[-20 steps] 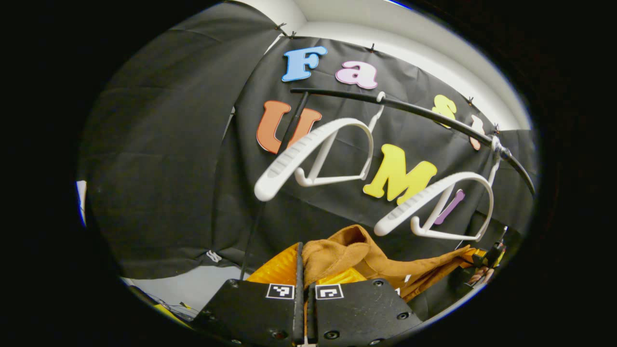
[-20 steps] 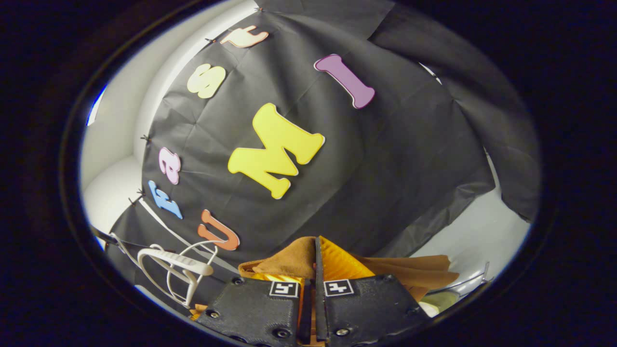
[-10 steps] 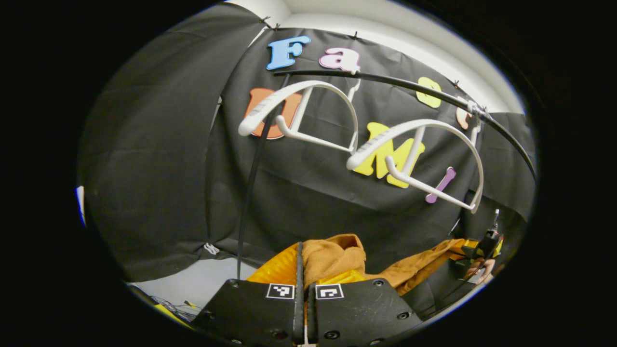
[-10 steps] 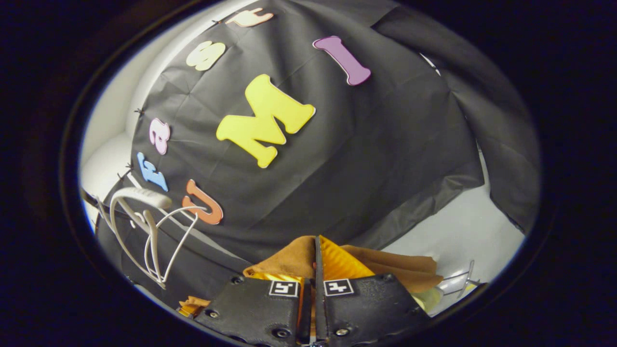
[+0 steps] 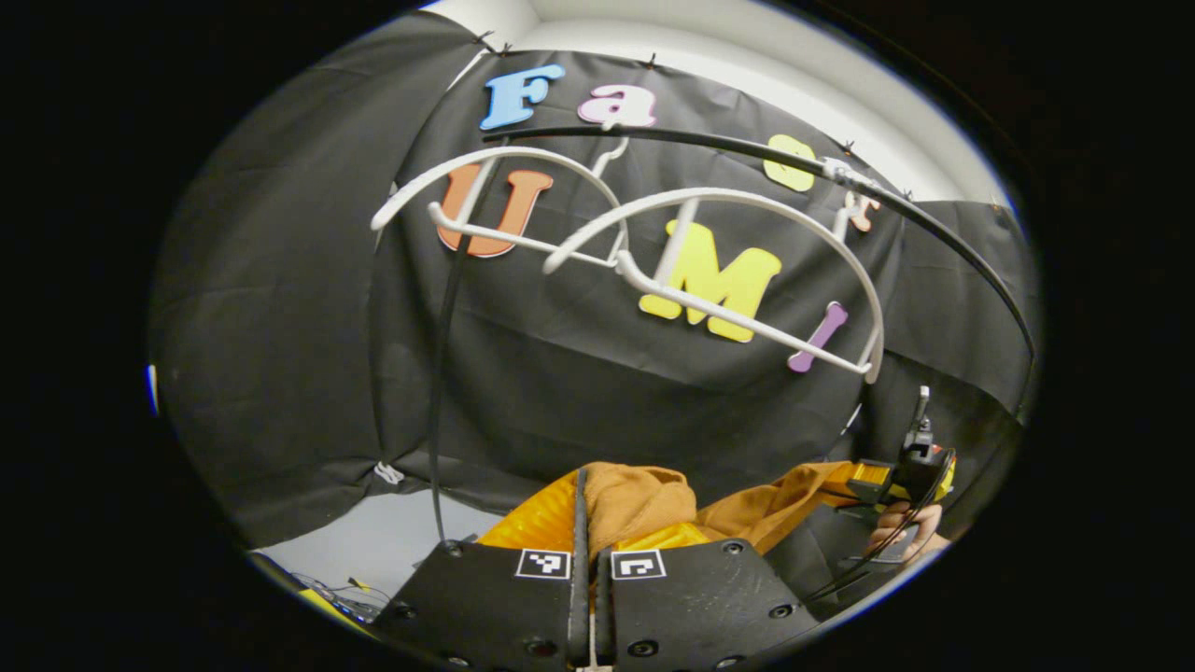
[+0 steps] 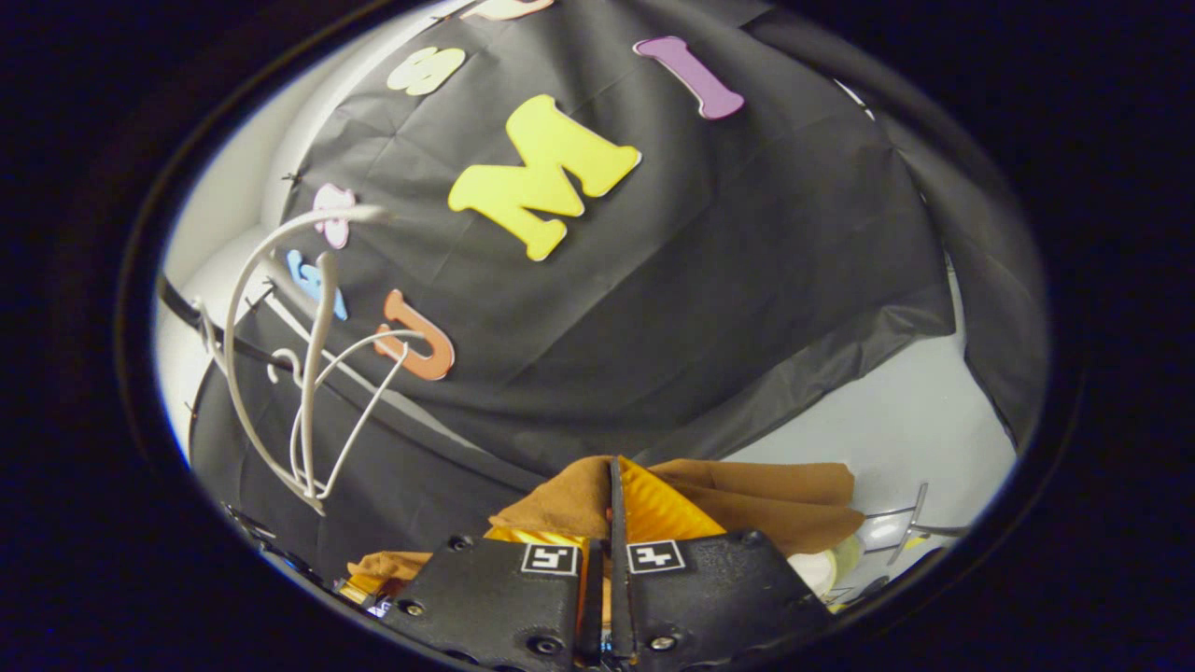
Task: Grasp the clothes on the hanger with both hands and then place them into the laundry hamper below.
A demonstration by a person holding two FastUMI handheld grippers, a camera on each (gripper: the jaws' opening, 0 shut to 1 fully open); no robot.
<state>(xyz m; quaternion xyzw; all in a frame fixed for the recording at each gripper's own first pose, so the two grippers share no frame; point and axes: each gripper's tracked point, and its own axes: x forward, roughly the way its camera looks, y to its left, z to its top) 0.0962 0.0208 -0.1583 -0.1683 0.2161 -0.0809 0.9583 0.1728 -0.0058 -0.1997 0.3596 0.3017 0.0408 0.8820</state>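
Both tongs were clamped on the brown garment (image 5: 644, 495): left gripper (image 5: 586, 523) on one bunched edge, right gripper (image 6: 607, 513) on the other. Garment hung between them, below the bare hangers (image 5: 653, 243). Looked soft, light, floppy; edge pinches should suffice.

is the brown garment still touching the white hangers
Apart. The left gripper view shows the brown garment pinched in the left tool, with black wall cloth between it and the white hangers above.
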